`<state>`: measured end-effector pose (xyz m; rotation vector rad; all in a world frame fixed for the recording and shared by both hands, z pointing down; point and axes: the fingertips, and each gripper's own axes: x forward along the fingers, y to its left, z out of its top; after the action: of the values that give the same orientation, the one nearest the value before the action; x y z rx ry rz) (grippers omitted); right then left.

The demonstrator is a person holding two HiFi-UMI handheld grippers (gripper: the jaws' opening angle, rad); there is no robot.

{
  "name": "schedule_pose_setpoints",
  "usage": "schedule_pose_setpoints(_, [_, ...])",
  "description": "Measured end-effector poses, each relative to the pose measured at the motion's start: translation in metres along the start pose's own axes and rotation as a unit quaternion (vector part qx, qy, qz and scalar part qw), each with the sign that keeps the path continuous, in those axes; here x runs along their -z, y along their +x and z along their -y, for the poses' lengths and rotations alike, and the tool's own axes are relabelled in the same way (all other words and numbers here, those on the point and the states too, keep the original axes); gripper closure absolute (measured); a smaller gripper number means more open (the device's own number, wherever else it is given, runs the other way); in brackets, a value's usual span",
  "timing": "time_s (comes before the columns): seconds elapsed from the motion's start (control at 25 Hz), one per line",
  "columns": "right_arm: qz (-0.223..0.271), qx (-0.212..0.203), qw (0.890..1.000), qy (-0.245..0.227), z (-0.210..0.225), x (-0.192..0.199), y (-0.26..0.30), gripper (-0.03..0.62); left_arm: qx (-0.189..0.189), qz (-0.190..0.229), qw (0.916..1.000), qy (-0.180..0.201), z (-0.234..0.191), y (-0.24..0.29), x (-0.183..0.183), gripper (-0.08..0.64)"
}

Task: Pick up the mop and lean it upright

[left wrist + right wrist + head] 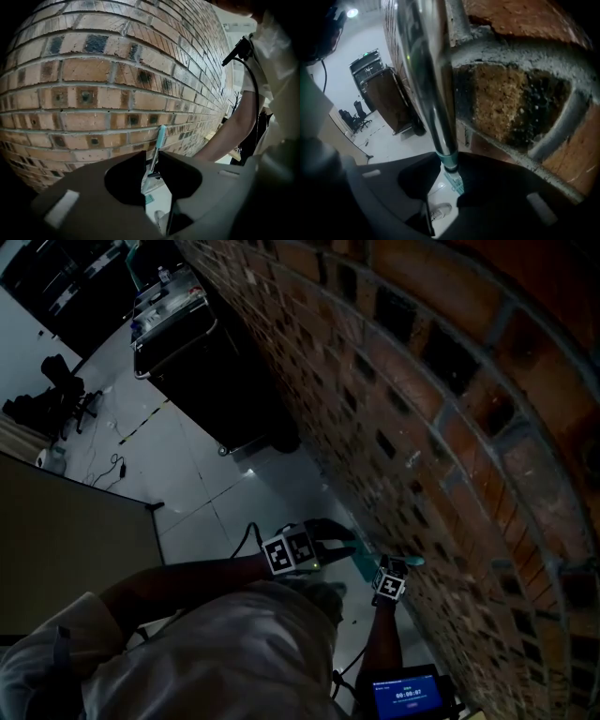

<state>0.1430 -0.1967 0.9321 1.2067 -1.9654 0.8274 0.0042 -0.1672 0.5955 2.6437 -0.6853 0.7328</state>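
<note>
Standing steep against the brick wall [93, 70] now, the mop [426, 70] is up off the floor [202, 484]. In the left gripper view its teal grip [161, 135] rests on the bricks at 12 o'clock from the fingers. The mop head [456, 182] sits down at 6 o'clock, on the pale tiles near the foot of the wall.

The right gripper [449, 164] has the shiny pole low down. Its fingers are closed part-way round the teal collar [450, 160], with both inner faces against it, and that reads as a firm hold.

The left gripper [151, 157] is a different story. Its fingers stand only a narrow slit apart, and the thin pole shows in that slit with light beside it. I see no squeeze there, and the pole may well lie just beyond the tips.

A shoe [439, 211] shows at 6 o'clock below the right fingers. Farther out along the wall, at 11 o'clock in the head view, stands a dark cabinet [216, 381].

So where are we? The lift looks done and the lean looks all but made, with the top on brick and the head on tile. What is left, by my reckoning, is to see that the pole rests steady by itself. Then the right fingers can ease off the collar and both hands can draw clear. The risk is the head skating out on smooth tile once that grip goes.
</note>
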Motion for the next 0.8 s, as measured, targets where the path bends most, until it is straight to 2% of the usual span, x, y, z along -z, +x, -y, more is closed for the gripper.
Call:
schedule_pose_setpoints(0.32, [-0.001, -0.002, 1.0, -0.007, -0.019, 0.007, -0.009, 0.477, 0.0, 0.007, 1.0, 0.0, -0.007, -0.012, 0.003, 0.459])
schedule_pose_setpoints(0.4, [-0.001, -0.004, 1.0, -0.003, -0.03, 0.006, -0.025, 0.478, 0.007, 0.01, 0.9999, 0.001, -0.006, -0.012, 0.002, 0.459])
schedule_pose_setpoints(0.56, [0.023, 0.002, 0.999, -0.023, -0.048, -0.007, -0.056, 0.479, 0.025, 0.005, 0.9997, -0.001, -0.002, -0.014, 0.009, 0.459])
schedule_pose_setpoints(0.8, [0.056, 0.02, 0.998, -0.001, -0.057, -0.007, -0.094, 0.479, 0.068, 0.015, 0.9975, 0.011, 0.007, -0.014, 0.007, 0.457])
